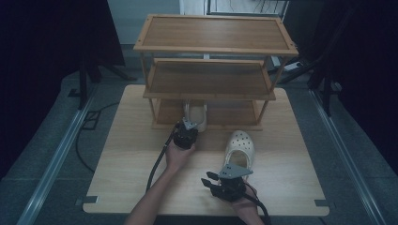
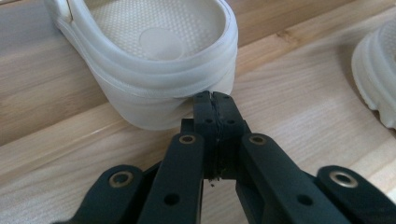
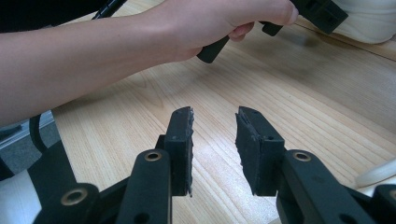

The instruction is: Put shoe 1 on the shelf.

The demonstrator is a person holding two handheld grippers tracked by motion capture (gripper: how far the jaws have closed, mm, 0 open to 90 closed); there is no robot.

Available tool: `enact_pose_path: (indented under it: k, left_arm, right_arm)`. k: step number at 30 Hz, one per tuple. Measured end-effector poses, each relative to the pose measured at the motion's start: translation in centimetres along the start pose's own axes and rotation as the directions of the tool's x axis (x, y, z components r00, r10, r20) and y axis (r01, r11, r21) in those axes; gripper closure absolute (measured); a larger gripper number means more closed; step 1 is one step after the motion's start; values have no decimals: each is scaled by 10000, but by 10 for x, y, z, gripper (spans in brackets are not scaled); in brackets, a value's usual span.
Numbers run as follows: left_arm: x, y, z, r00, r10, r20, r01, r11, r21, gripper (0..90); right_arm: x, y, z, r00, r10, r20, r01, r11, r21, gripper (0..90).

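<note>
A white clog (image 1: 197, 114) lies with its toe under the bottom shelf of a wooden rack (image 1: 216, 33). In the left gripper view its heel (image 2: 159, 88) rises right ahead of my left gripper (image 2: 214, 99). That gripper's jaws are shut with nothing between them, and their tips rest against the heel. In the high view the left gripper (image 1: 190, 127) points at the rack. A second white clog (image 1: 239, 147) lies on the table, toe toward the rack. Just behind its heel my right gripper (image 1: 208, 179) stands open and holds nothing, as the right gripper view (image 3: 215, 126) confirms.
The rack has three shelves and takes up the back of the wooden table (image 1: 131, 154). The person's left forearm (image 3: 93, 51) crosses the top of the right gripper view. Dark stands and metal rails flank the table on the floor.
</note>
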State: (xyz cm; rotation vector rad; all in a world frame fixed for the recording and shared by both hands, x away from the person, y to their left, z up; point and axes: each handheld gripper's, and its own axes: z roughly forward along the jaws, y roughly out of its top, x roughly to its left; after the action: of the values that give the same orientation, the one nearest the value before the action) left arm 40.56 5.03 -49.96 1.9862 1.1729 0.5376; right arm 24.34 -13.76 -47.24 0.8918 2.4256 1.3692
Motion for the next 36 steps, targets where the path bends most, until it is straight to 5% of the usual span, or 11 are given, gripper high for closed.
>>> enact_pose_path:
  k: [8,13,24,31,36]
  left_arm:
    - [0,0,4,9995,-315,3,315,9994,-148,884]
    - [-2,-1,-4,9999,-112,27,113,9997,-238,812]
    - [-9,-21,-56,9995,217,218,-205,9985,-504,571]
    - [5,-42,-96,9969,-497,615,544,9956,-766,464]
    - [7,-60,-111,9940,-531,954,580,9971,-487,422]
  right_arm:
    - [1,0,0,10000,-10,6,10,10000,16,663]
    - [-1,0,-1,10000,38,70,-38,10000,-42,663]
    - [-5,2,-7,9999,27,102,-25,9999,-170,654]
    - [-9,2,-9,9997,102,210,-98,9998,-174,677]
    - [-10,2,-8,9996,113,263,-109,9998,-135,727]
